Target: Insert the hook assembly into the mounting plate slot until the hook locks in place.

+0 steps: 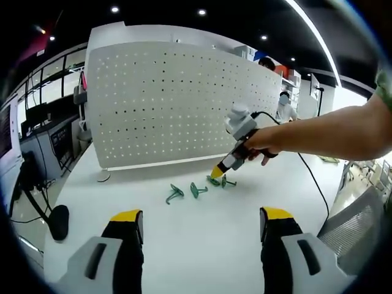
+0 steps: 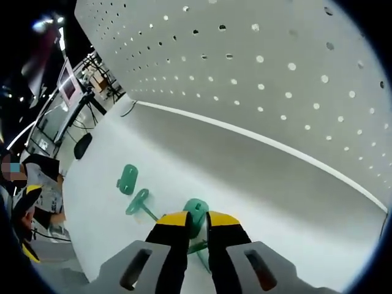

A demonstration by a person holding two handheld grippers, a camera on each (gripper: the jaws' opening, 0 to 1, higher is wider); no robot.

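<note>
A white pegboard mounting plate [image 1: 184, 104] stands upright at the back of the white table [image 1: 202, 257]. Several green hook assemblies lie in front of it, among them one [image 1: 174, 194] and another [image 1: 197, 190]. A person's hand holds my right gripper [image 1: 217, 172] tip-down on the rightmost hooks [image 1: 220, 181]. In the right gripper view the pegboard [image 2: 275, 55] rises ahead, and my right gripper [image 2: 197, 222] has its yellow-tipped jaws closed on a green hook [image 2: 196, 209]. Two more hooks [image 2: 127, 179] [image 2: 139, 204] lie to its left. My left gripper [image 1: 201, 215] hovers open over the near table.
The table's left edge drops to a floor with a black round base [image 1: 58, 222] and desks with monitors [image 1: 37, 122]. A grey chair [image 1: 355, 220] stands at the right. A black cable [image 1: 312, 177] trails from the right gripper. People stand behind the pegboard.
</note>
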